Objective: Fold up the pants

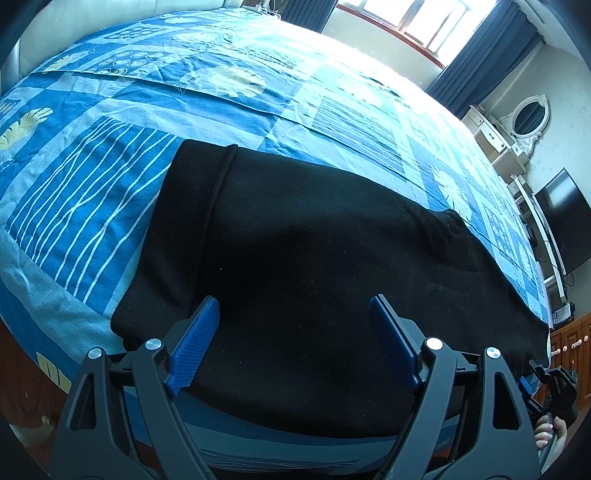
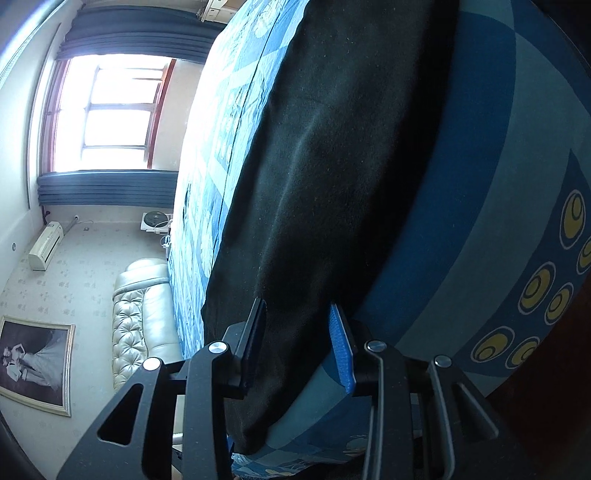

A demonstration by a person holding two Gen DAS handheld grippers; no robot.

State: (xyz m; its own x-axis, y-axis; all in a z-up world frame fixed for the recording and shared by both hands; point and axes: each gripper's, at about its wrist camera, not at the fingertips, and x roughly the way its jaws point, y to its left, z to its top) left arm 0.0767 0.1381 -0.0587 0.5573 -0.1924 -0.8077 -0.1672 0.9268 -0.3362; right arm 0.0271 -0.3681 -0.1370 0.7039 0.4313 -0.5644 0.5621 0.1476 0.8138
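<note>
Black pants (image 1: 295,240) lie flat along the near edge of a bed with a blue patterned cover (image 1: 110,184). The waistband end is at the left in the left wrist view. My left gripper (image 1: 293,310) is open, its blue pads spread over the near edge of the pants. The right gripper (image 1: 554,384) shows at that view's lower right edge. In the right wrist view the pants (image 2: 332,166) run away from me. My right gripper (image 2: 297,314) is open with its jaws on either side of the pants' near end, not closed on it.
A window with dark curtains (image 1: 424,26), a white dresser with mirror (image 1: 517,125) and a TV (image 1: 565,221) stand beyond the bed. A padded headboard (image 2: 136,325) and a framed photo (image 2: 33,362) are on the other side.
</note>
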